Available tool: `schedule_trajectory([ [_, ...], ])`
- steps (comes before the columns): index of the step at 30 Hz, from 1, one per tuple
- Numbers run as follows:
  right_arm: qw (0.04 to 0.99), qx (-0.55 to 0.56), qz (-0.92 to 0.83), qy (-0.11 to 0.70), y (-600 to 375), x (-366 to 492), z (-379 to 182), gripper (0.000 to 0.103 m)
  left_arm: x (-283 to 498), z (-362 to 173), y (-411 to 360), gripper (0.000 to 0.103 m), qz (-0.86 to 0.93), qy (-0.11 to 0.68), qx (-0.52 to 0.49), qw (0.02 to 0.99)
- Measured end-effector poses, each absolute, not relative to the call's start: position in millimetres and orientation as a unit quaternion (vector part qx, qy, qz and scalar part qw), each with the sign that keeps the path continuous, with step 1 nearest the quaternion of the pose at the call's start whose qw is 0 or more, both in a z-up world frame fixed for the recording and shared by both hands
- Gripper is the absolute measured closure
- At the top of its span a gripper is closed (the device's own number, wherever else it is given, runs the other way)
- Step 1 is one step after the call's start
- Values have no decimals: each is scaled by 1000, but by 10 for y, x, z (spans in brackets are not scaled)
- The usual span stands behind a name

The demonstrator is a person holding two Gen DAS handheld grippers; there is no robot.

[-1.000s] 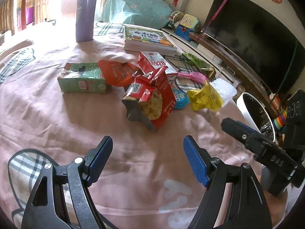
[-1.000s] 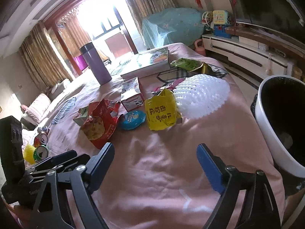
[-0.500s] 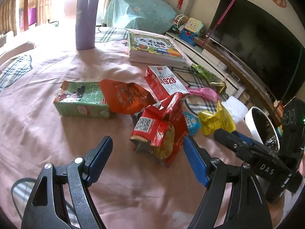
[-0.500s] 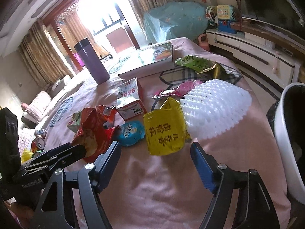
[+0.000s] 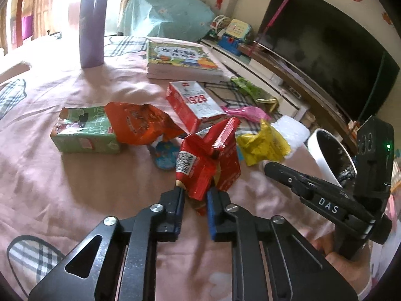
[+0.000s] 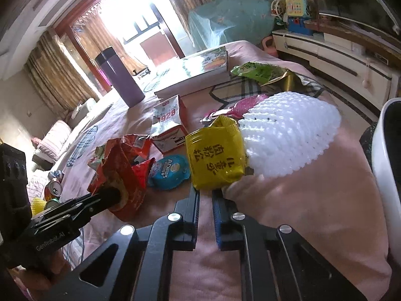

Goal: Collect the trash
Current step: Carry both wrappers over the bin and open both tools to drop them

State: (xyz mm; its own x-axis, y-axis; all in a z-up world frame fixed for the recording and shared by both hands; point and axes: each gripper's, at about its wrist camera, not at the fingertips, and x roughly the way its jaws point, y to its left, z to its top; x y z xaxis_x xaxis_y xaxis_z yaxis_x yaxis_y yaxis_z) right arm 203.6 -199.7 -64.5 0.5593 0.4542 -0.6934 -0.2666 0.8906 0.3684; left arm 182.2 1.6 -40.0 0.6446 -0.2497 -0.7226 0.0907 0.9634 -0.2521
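Observation:
My left gripper (image 5: 195,197) is shut on the near end of a crumpled red snack bag (image 5: 208,160) lying on the pink cloth; the bag also shows in the right wrist view (image 6: 122,173). My right gripper (image 6: 206,192) is shut on the lower edge of a yellow snack packet (image 6: 216,159), which also shows in the left wrist view (image 5: 260,145). A white foam net (image 6: 288,135) touches the packet's right side. A white trash bin (image 6: 386,160) with a black liner stands off the table's right edge, and shows in the left wrist view (image 5: 323,148).
Other litter on the table: a green carton (image 5: 82,130), an orange bag (image 5: 140,123), a red-white "1928" carton (image 5: 195,102), a blue lid (image 6: 169,171), a pink wrapper (image 5: 246,113), a green-gold wrapper (image 6: 265,71). A purple flask (image 5: 91,25) and a book (image 5: 180,60) stand behind.
Both grippers moved forward and shut: the left closed on the red snack bag, the right closed on the yellow packet. Both were open half a second ago.

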Motion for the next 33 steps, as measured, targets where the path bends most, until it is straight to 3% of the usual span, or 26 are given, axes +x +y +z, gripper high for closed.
schedule_trajectory([
  [4,880,109,213,410,-2024,1909,-589,99,1734,-362,-35,90,-102,408,-93,903],
  [8,878,115,219,410,-2032,1860,-527,92,1678,-336,-6,90,-100,405,-96,904],
  [11,891,94,198,397,-2015,1863,-448,79,1658,-321,36,90,-98,404,-102,904],
  [14,897,83,195,388,-1978,1958,-388,52,1647,-306,66,90,-99,402,-104,904],
  [17,902,66,188,382,-1915,2073,-361,49,1641,-310,89,91,-99,403,-107,904],
  [21,897,47,178,403,-1854,2257,-493,52,1643,-328,105,91,-101,405,-108,902],
  [23,891,48,178,414,-1851,2316,-580,65,1645,-336,116,91,-101,406,-110,901],
  [24,891,50,178,415,-1860,2322,-600,84,1644,-338,119,91,-101,406,-110,901],
  [25,890,53,179,415,-1873,2321,-614,87,1646,-341,122,91,-100,407,-110,901],
  [33,902,78,196,376,-1976,2087,-404,94,1612,-298,65,90,-110,404,-112,901],
])
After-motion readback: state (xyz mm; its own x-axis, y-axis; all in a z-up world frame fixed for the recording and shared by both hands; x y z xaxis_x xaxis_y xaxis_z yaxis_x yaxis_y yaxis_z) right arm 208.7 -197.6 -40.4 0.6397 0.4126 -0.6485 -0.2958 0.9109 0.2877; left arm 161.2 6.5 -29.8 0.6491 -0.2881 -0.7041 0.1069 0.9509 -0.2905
